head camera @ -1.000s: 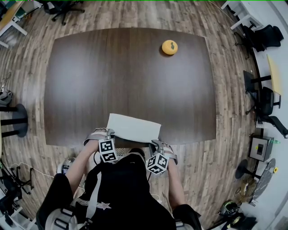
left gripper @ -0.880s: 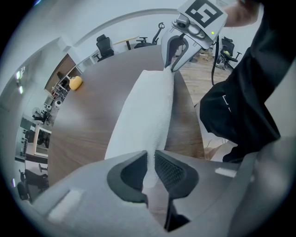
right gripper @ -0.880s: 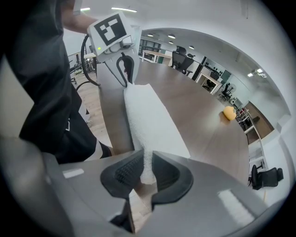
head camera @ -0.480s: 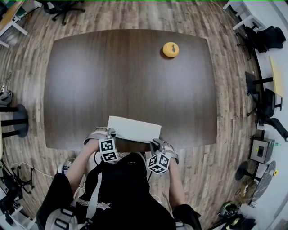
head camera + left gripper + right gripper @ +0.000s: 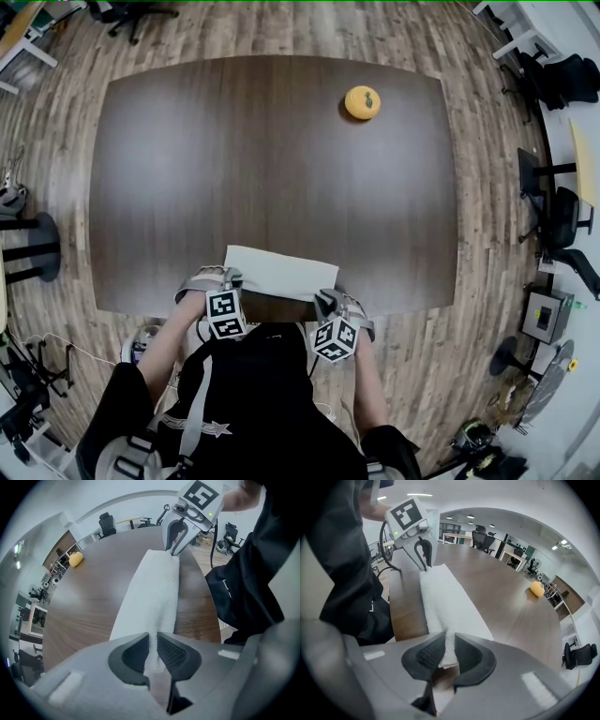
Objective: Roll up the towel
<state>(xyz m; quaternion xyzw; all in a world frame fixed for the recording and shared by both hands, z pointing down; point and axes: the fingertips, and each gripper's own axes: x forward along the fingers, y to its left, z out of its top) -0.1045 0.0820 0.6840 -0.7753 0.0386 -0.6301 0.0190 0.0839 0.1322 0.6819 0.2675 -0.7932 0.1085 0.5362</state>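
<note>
White towel (image 5: pixel 281 270) is lying on the desk (image 5: pixel 262 159). I am pinching its near edge, left claw (image 5: pixel 152 644) and right claw (image 5: pixel 446 648) both clamped on it. Next I think I should be curling it forward evenly.

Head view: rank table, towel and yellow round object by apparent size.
1. table
2. towel
3. yellow round object. It sits farther from the camera than the towel, but the gap looks too big to flip.

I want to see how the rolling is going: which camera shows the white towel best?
The right gripper view: the towel fills the frame lengthwise, its bunched near edge pinched in the right tongs. The left gripper view shows much the same from the other end. The head view shows it only small and far off.
</note>
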